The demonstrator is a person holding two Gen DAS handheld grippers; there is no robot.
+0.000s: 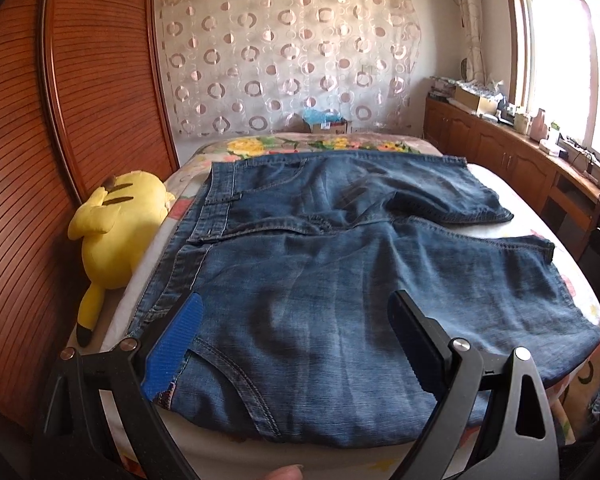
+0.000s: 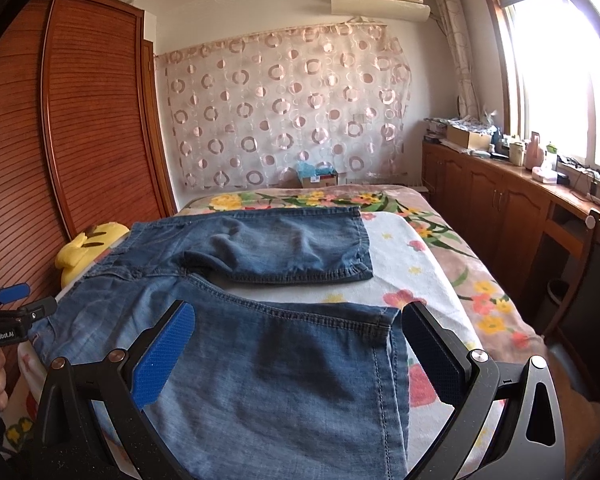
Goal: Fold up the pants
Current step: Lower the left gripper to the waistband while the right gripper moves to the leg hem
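The denim shorts [image 1: 340, 264] lay spread flat on the bed [image 2: 428, 256], waistband toward the yellow plush toy [image 1: 112, 232], both legs apart. Our left gripper [image 1: 296, 340] hovered over the near hip, fingers wide apart and empty; our right gripper [image 2: 300, 352] hung likewise over the near leg's hem, holding nothing. We judged it best to pinch waistband and hem edges together, lift evenly, and lay the near leg squarely onto the far one.

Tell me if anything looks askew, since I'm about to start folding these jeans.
The jeans lie flat on the bed, but the legs splay apart and the far leg is doubled back on itself. A yellow plush toy lies beside the waistband. Nothing looks damaged.
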